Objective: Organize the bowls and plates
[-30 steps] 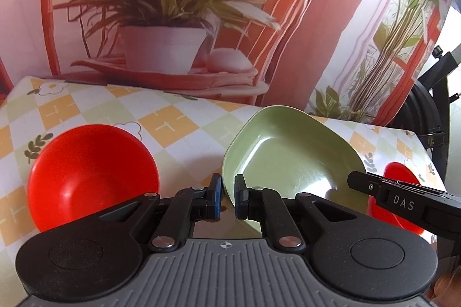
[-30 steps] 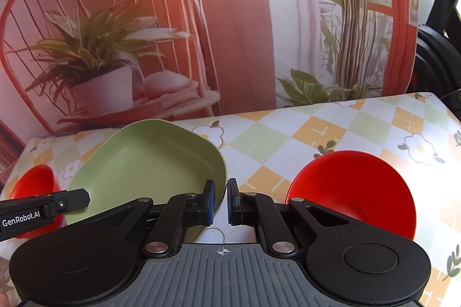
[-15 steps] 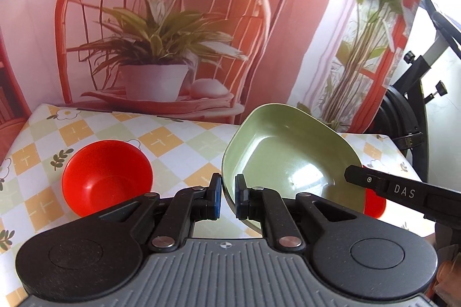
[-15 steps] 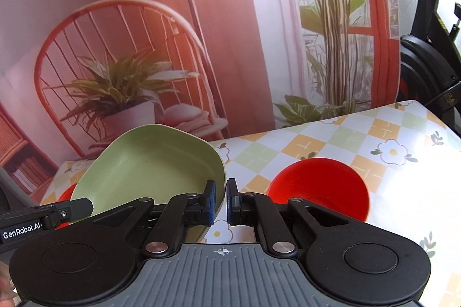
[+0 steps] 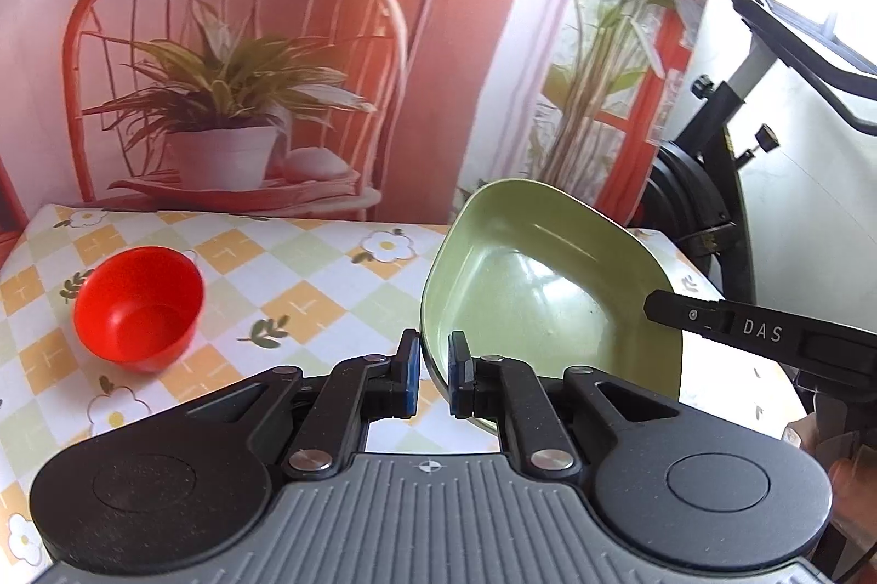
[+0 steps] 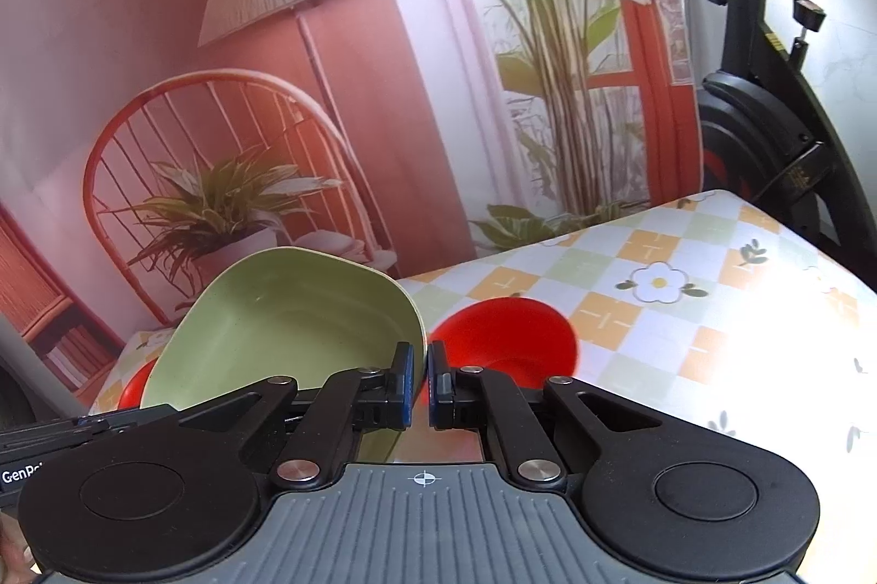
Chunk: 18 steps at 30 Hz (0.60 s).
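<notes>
green plate (image 5: 542, 288) lifted higher, both grippers clamped, red bowls smaller

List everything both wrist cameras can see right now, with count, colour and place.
green plate: one, pale green, lifted off the table and tilted, pinched at opposite rim edges by both tongs
red bowls: two, red, upright on the tablecloth; one to the left of the plate, one to its right
tablecloth: one, white with orange and green checks and daisies, covering the table
backdrop: one, printed with an orange chair, potted plant and lamp, behind the table
exercise bike: one, black, past the table's right end
left tongs: black, blue pads, shut on the plate's left rim
right tongs: black, blue pads, shut on the plate's right rim
</notes>
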{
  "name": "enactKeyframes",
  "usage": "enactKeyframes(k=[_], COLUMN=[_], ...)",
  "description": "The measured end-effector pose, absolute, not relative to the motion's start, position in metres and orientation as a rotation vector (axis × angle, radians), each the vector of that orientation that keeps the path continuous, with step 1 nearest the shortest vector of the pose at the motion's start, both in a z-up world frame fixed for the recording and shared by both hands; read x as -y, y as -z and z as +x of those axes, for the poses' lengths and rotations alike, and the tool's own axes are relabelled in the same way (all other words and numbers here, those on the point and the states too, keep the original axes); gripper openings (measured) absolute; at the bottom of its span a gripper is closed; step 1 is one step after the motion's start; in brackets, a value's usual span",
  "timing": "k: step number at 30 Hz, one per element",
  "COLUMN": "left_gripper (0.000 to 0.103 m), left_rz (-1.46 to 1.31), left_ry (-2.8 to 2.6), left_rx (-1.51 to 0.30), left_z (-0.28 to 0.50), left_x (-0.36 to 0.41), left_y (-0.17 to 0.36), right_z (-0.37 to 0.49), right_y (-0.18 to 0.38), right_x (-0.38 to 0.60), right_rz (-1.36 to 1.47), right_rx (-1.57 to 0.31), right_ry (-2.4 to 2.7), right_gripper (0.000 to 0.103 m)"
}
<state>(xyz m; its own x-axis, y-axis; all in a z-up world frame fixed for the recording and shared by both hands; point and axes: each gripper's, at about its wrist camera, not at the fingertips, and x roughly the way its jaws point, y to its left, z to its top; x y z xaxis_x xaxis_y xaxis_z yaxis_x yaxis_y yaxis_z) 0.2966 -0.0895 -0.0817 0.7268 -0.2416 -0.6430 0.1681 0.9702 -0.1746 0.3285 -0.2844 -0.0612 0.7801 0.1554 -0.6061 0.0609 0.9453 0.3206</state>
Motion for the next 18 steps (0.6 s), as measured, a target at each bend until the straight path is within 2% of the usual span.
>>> enactKeyframes(k=[18], left_gripper=[0.012], left_rz=[-0.090], left_ry=[0.341], left_rx=[-0.809], left_z=[0.265], left_x=[0.150], left_y=[0.114], right_z=[0.268], right_y=[0.081], right_x=[0.357], right_rz=[0.357], right_rx=[-0.658], right_ry=[0.015], right_gripper=[0.004])
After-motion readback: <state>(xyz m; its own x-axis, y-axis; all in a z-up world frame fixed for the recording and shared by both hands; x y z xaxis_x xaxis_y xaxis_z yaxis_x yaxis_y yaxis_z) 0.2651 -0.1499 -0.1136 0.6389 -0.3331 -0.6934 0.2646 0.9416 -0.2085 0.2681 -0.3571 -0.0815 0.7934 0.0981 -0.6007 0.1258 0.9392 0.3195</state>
